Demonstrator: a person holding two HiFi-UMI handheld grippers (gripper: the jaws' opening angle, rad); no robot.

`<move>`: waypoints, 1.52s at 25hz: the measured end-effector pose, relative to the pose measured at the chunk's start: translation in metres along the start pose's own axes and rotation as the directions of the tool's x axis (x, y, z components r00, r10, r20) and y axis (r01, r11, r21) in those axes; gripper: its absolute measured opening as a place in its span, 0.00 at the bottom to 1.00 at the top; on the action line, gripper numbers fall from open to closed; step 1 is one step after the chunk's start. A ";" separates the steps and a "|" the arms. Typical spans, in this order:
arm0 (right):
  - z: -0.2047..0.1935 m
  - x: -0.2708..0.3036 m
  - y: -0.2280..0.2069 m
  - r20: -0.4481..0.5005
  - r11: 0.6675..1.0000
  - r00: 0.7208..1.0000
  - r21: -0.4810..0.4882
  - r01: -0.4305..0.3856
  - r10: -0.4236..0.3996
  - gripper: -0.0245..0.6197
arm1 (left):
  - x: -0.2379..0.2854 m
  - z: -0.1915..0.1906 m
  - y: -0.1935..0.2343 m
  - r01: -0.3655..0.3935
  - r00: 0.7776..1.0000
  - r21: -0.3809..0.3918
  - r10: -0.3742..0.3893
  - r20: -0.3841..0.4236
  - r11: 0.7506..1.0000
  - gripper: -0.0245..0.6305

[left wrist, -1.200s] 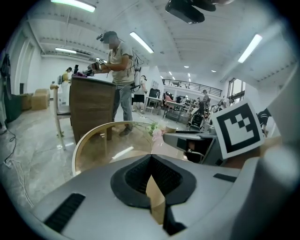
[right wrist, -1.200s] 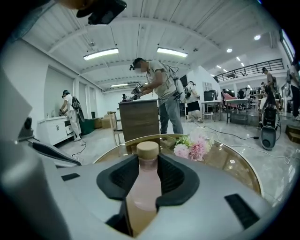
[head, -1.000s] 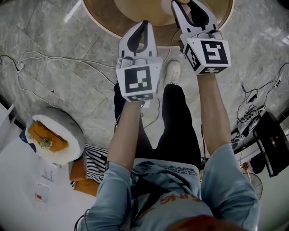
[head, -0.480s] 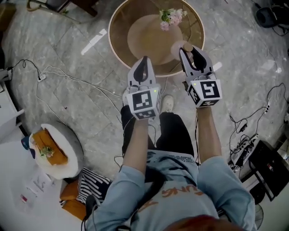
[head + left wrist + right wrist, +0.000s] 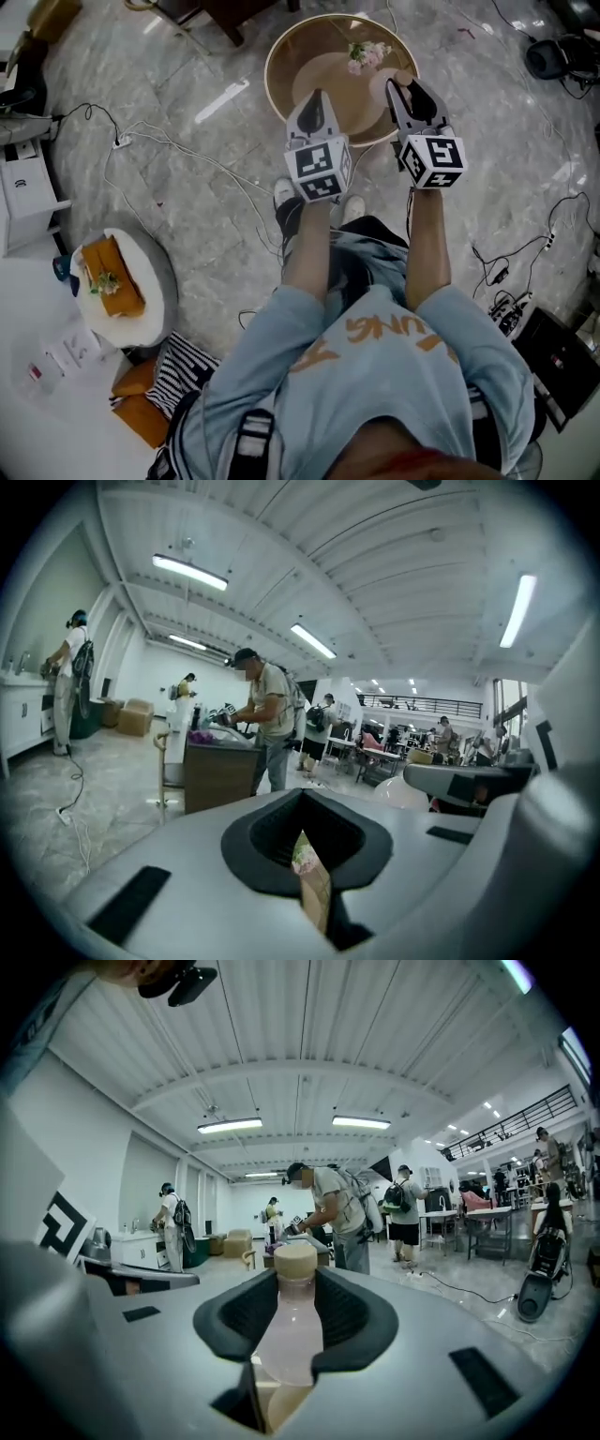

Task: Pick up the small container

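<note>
The small container (image 5: 289,1321) is a pale pink bottle with a tan cap. It stands upright between the dark pads of my right gripper (image 5: 289,1312), which is shut on its body. In the head view the right gripper (image 5: 410,89) holds the container (image 5: 404,79) over the near right part of the round wooden table (image 5: 281,70). My left gripper (image 5: 315,101) hovers over the table's near edge. Its jaws (image 5: 305,836) are together with only a thin slit between them and nothing held.
Pink flowers (image 5: 367,53) stand on the table's far side. Cables trail across the marble floor (image 5: 169,150). A round white cushion with an orange item (image 5: 117,281) and a striped bag (image 5: 178,370) lie at the left. A power strip (image 5: 511,314) is at the right. People stand in the room (image 5: 328,1208).
The head view has drawn back: the table looks smaller and farther away, and both grippers sit higher in the picture. The right gripper still holds the container.
</note>
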State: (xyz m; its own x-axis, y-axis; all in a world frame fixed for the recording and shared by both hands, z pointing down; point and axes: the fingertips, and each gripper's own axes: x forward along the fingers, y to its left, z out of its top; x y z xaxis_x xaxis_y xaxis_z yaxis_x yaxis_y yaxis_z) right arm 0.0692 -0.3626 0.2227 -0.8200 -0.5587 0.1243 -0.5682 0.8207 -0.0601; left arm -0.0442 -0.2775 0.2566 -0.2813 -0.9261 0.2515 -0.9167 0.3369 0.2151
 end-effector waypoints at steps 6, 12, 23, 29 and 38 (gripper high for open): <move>0.044 -0.025 0.003 0.052 1.000 0.999 -0.030 -0.005 0.007 0.25 | -0.017 0.048 -0.036 0.075 0.993 0.082 -0.082 0.081 0.994 0.07; 0.073 -0.049 -0.012 0.111 0.999 0.994 -0.036 -0.014 0.018 0.25 | -0.026 0.077 -0.064 0.098 0.984 0.139 -0.117 0.137 0.985 0.07; 0.086 -0.061 -0.034 0.136 0.999 0.990 -0.037 -0.028 0.033 0.25 | -0.027 0.091 -0.087 0.088 0.980 0.185 -0.118 0.162 0.979 0.07; 0.085 -0.056 -0.036 0.129 0.998 0.990 -0.047 -0.045 0.050 0.25 | -0.021 0.095 -0.091 0.082 0.981 0.201 -0.115 0.158 0.976 0.07; 0.085 -0.052 -0.037 0.128 0.997 0.990 -0.047 -0.053 0.059 0.25 | -0.014 0.095 -0.092 0.078 0.983 0.206 -0.110 0.150 0.975 0.07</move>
State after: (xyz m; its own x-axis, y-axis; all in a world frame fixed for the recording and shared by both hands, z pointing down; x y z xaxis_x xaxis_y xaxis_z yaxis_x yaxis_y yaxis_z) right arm 0.1275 -0.3743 0.1344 -0.8540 -0.5203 -0.0073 -0.5201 0.8539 -0.0200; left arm 0.0172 -0.3117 0.1437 -0.2180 -0.9725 0.0823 -0.9746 0.2214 0.0347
